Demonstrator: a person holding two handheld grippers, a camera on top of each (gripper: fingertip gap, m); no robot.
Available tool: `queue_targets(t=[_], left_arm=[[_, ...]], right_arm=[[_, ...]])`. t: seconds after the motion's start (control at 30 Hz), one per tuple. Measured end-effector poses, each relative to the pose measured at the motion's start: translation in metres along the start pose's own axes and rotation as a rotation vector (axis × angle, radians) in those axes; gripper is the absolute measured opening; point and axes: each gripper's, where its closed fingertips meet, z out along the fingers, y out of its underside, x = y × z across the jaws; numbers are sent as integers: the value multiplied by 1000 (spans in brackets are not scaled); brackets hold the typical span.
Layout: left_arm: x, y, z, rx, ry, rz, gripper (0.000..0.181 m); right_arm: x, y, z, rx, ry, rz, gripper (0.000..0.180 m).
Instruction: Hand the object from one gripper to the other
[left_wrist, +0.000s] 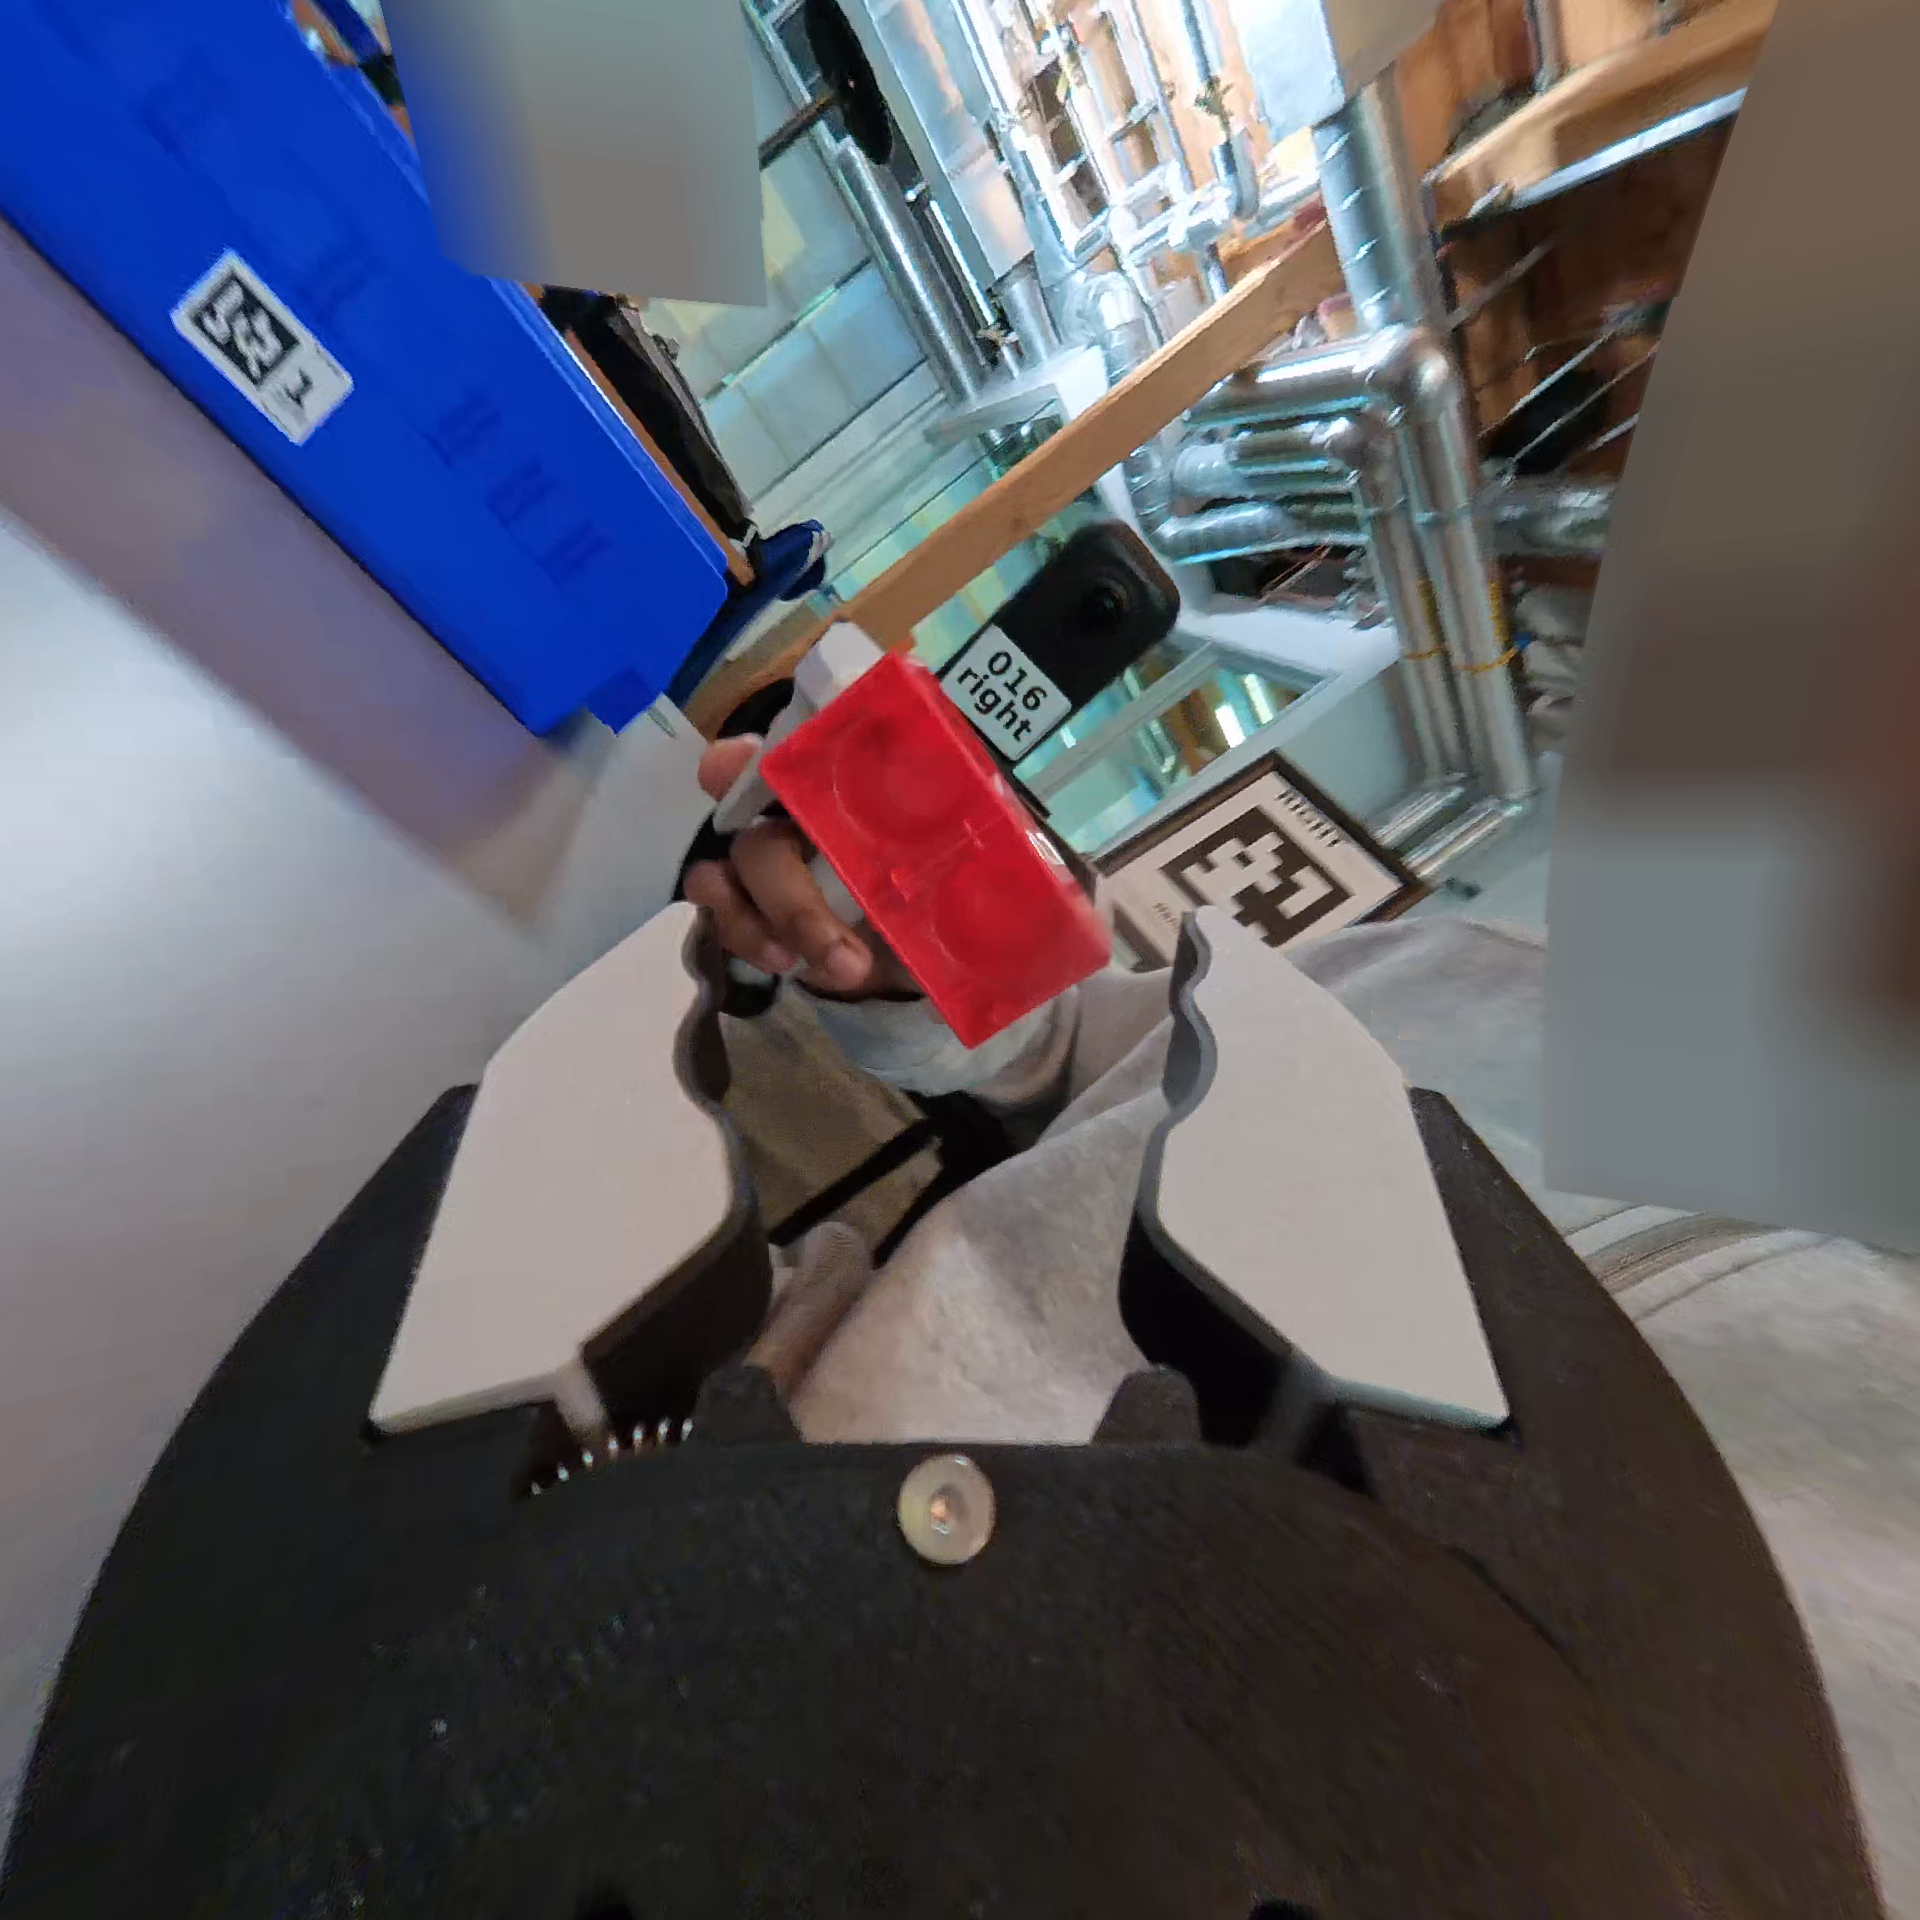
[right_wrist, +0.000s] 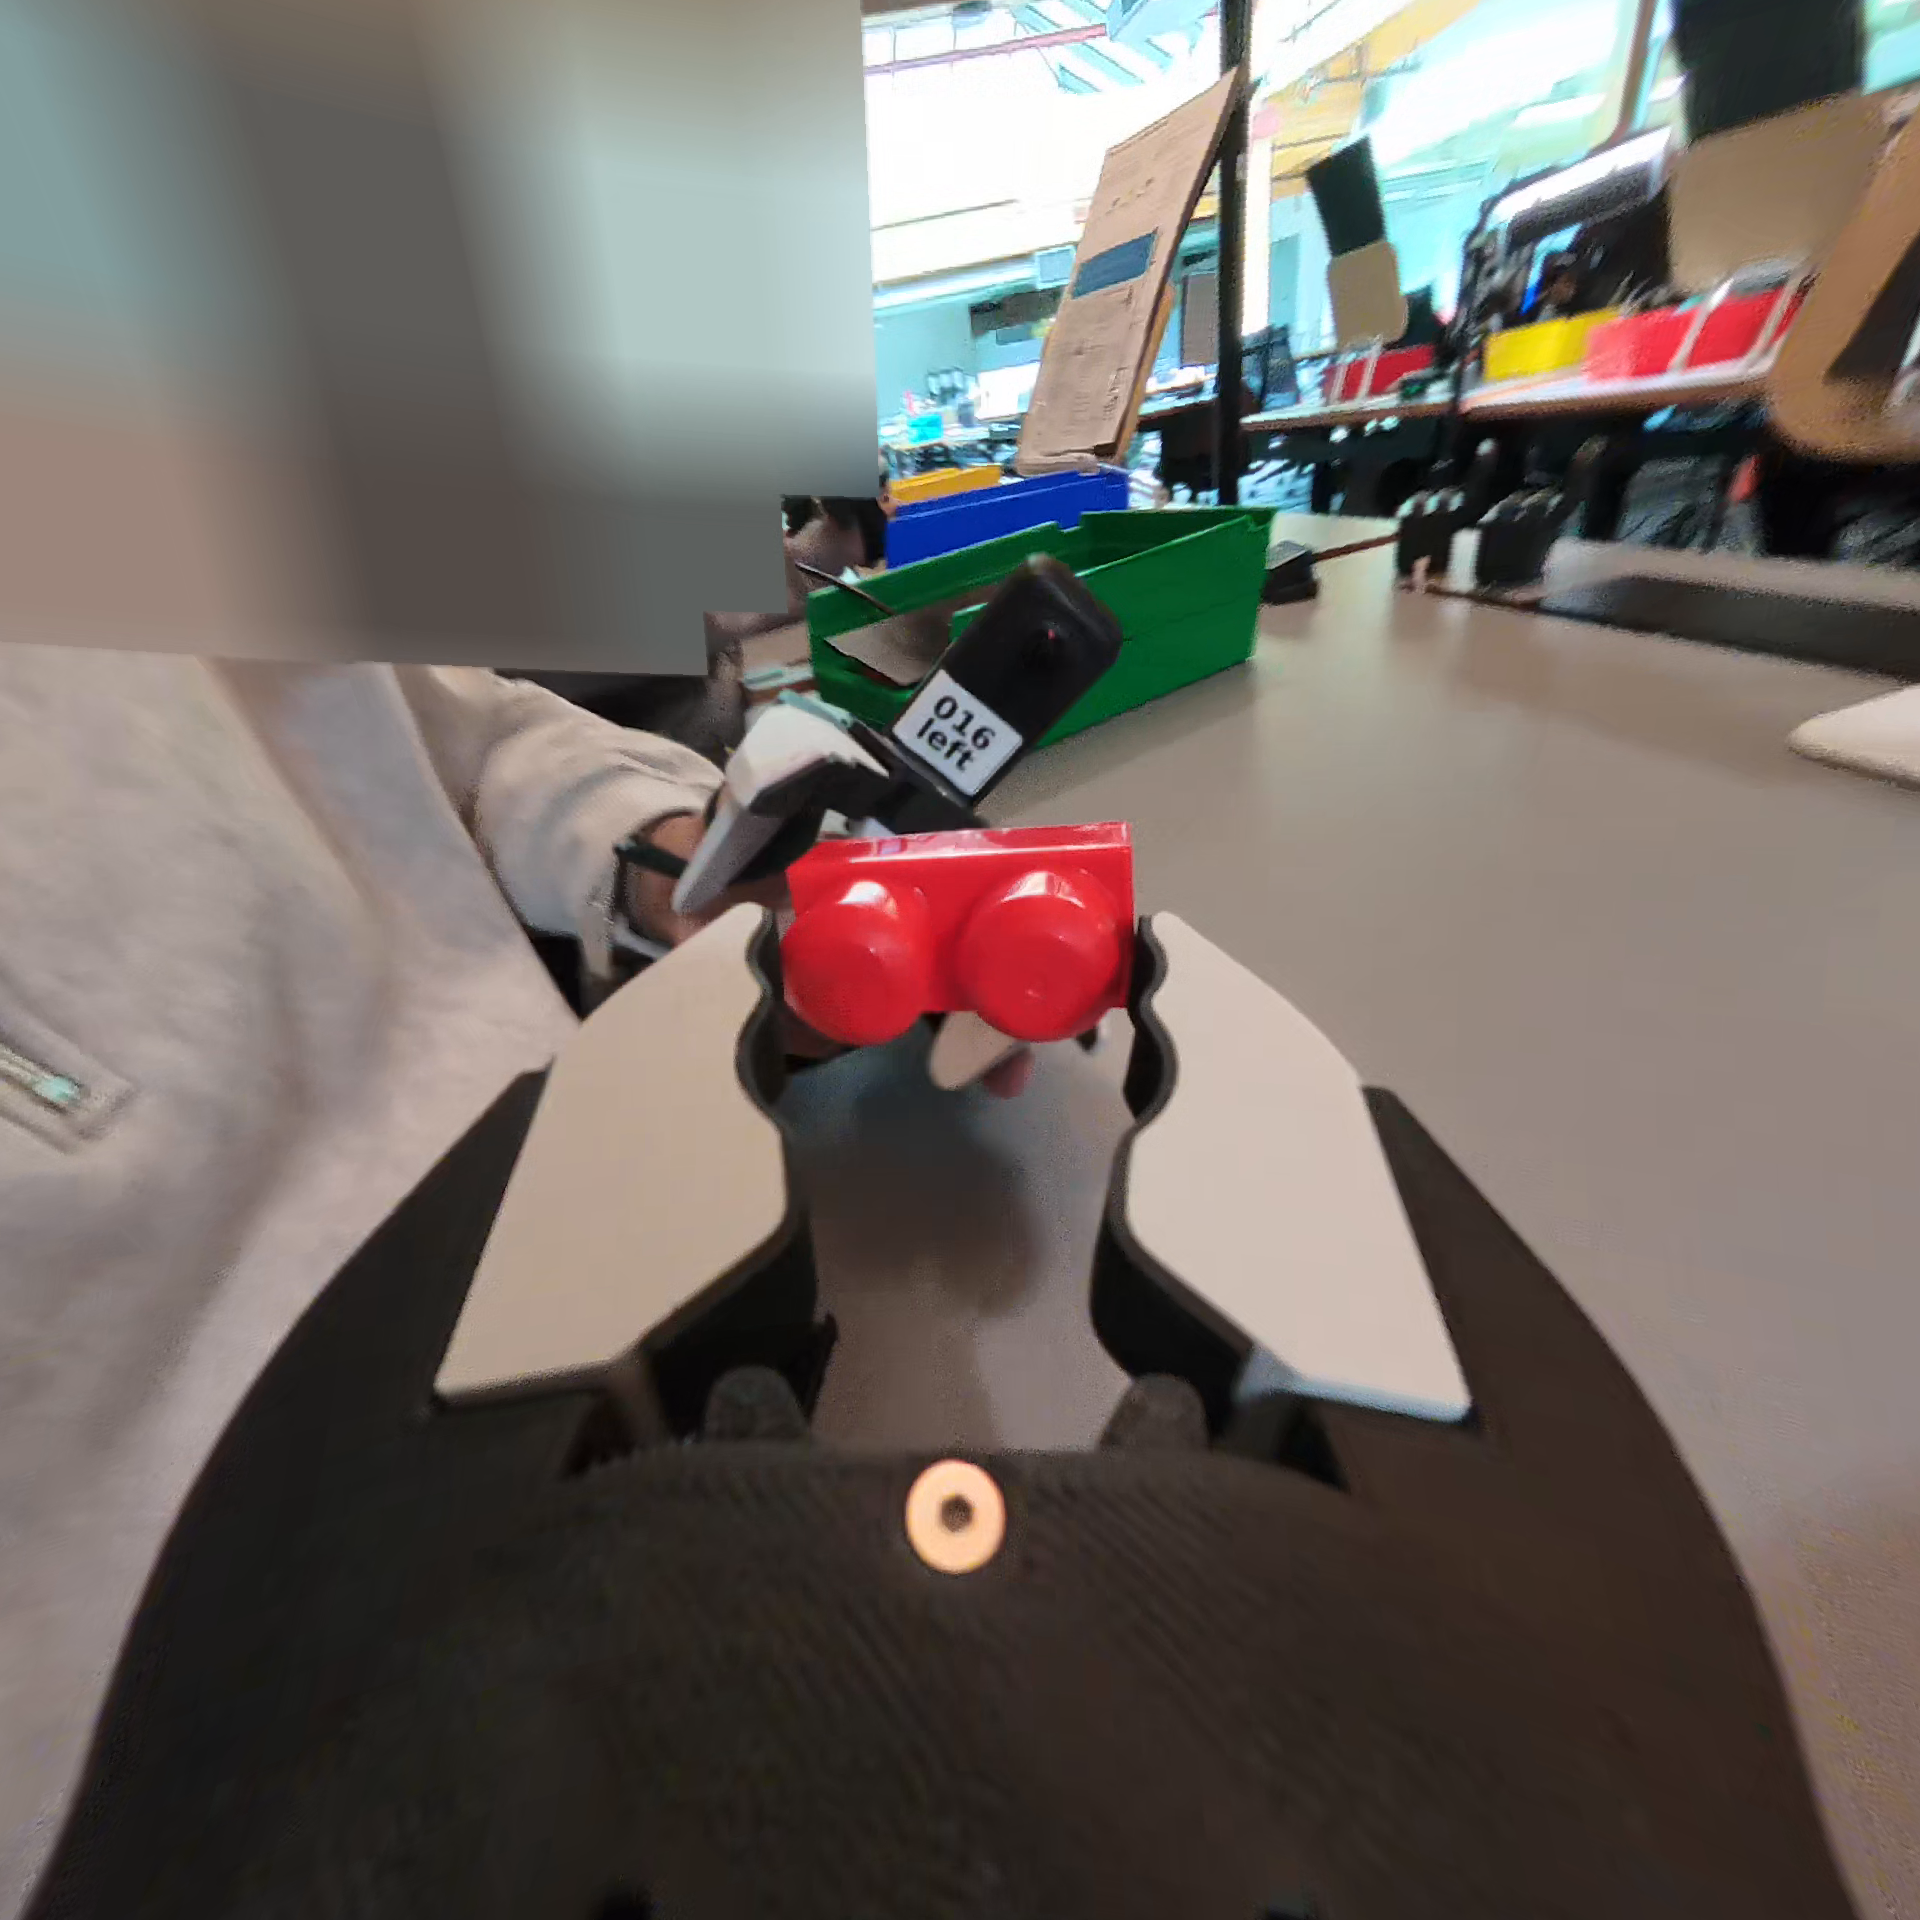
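Right gripper (right_wrist: 951, 971) clenched on red two-stud brick (right_wrist: 956, 940), held in air above grey table (right_wrist: 1455, 935) (studs face its camera). Left gripper (left_wrist: 935, 971) released, fingers spread, brick (left_wrist: 935, 852) just beyond fingertips.

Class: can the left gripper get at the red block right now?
Probably yes. The left gripper is open, the red block sits just beyond its tips, held by the right gripper, with nothing between.

The red brick (right_wrist: 956, 951) between the right gripper (right_wrist: 951, 966) tips looks like glossy smooth plastic; gripper bodies are matt, ridged black plastic. Beyond, the table (right_wrist: 1507, 935) looks matt grey.
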Motion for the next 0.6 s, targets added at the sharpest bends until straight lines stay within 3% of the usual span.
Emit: queue_targets(t=[0.03,0.23,0.37,0.47,0.6], left_arm=[[1,0,0,-11,-18,57,86],[8,7,6,-95,-109,401,101],[8,11,8,-119,-139,493,102],[8,10,7,-120,-141,506,95],[7,10,4,-135,-154,526,69]], right_arm=[[-1,0,0,7,-23,58,65],[-7,2,1,5,-128,286,65],[-12,3,3,5,-186,384,65],[-14,5,4,-2,-198,411,65],[-15,8,7,-12,-200,415,65]])
